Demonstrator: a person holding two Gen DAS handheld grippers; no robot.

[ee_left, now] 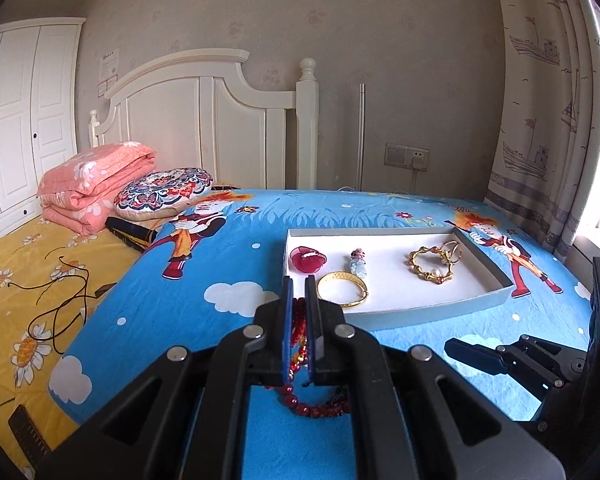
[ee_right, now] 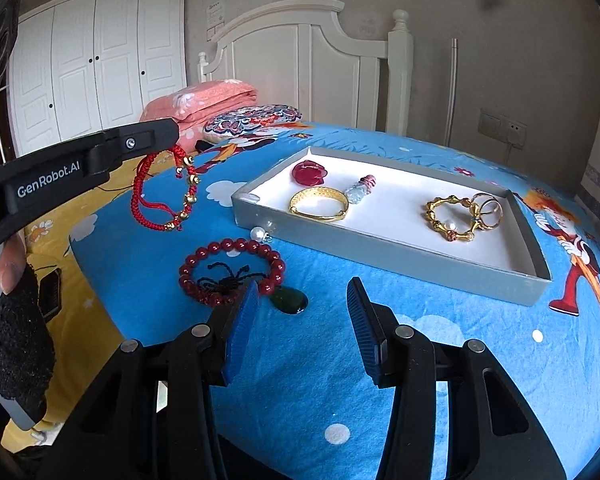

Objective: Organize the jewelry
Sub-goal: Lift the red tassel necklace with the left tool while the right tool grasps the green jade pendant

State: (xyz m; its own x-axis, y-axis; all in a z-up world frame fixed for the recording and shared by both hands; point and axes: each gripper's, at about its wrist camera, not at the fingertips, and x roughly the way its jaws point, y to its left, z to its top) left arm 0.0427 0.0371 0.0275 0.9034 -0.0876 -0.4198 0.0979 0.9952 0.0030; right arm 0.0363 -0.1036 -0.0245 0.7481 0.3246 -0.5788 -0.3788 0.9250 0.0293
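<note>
My left gripper (ee_left: pixel 299 292) is shut on a red cord bracelet with gold beads (ee_right: pixel 168 194), which hangs in the air left of the grey tray (ee_right: pixel 384 254). The cord shows between the pads in the left wrist view (ee_left: pixel 300 336). The tray (ee_left: pixel 432 314) holds a gold bangle (ee_right: pixel 319 203), a red rose piece (ee_right: pixel 310 172), a small glass charm (ee_right: pixel 360 190), a gold bead bracelet (ee_right: pixel 452 218) and rings (ee_right: pixel 488 208). My right gripper (ee_right: pixel 304 312) is open above the blue cloth. A dark red bead bracelet (ee_right: pixel 228 268), a green pendant (ee_right: pixel 288 302) and a pearl (ee_right: pixel 257 233) lie in front of it.
The blue cartoon cloth (ee_right: pixel 440 352) covers the work surface. A yellow bedspread (ee_left: pixel 16 280) with black cords lies to the left, with a folded pink quilt (ee_left: pixel 88 184) and a round cushion (ee_left: pixel 164 192) by the white headboard. A curtain (ee_left: pixel 548 120) hangs on the right.
</note>
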